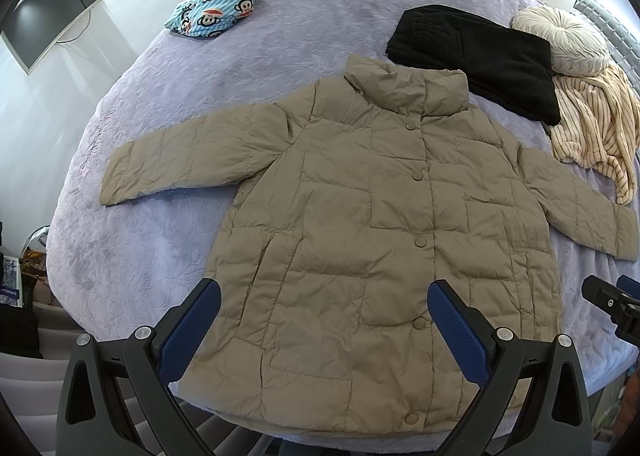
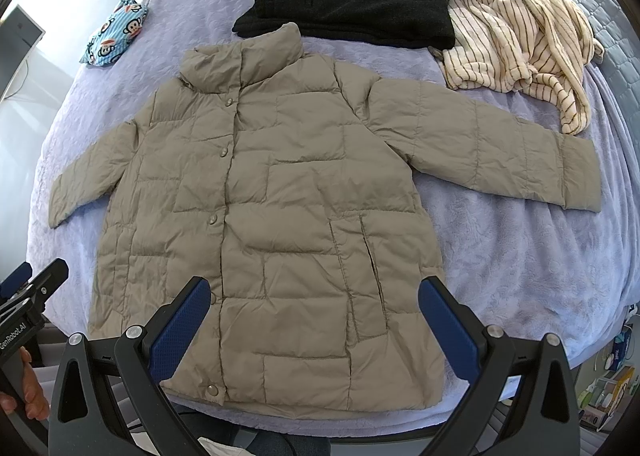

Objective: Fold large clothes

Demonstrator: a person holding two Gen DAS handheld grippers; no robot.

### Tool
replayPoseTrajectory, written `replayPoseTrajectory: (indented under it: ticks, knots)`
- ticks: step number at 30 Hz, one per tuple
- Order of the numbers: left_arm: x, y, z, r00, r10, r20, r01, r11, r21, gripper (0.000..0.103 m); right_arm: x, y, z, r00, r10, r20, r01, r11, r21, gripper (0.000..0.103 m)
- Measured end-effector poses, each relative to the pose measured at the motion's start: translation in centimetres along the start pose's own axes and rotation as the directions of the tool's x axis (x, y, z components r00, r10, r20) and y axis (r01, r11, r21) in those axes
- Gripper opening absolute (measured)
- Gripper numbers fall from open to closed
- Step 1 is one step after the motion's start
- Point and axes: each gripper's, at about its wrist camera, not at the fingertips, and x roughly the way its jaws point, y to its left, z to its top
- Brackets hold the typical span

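Observation:
A khaki quilted puffer jacket (image 1: pixel 360 224) lies flat and buttoned on a lilac bedspread (image 1: pixel 168 160), sleeves spread out, collar at the far side. It also shows in the right wrist view (image 2: pixel 280 216). My left gripper (image 1: pixel 324 320) is open and empty, held above the jacket's lower hem on its left half. My right gripper (image 2: pixel 316 316) is open and empty above the hem on the right half. The right gripper's tip shows at the left view's right edge (image 1: pixel 612 300). The left gripper shows at the right view's left edge (image 2: pixel 28 292).
Folded black clothing (image 1: pixel 476 60) lies just beyond the collar. A striped cream garment (image 1: pixel 596 124) and a round cushion (image 1: pixel 568 40) sit at the far right. A blue monkey-print piece (image 1: pixel 212 12) lies far left. The bed's near edge runs below the hem.

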Motion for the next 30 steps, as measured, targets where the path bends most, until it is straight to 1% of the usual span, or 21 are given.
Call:
replayPoseTrajectory:
  ticks: [30]
  knots:
    - [0.04,-0.04,0.01,1.0,-0.004,-0.002,0.004,1.0,0.001,0.103,0.12,0.18,-0.08,1.0,-0.001,-0.001,0.001,1.0,0.0,0.103]
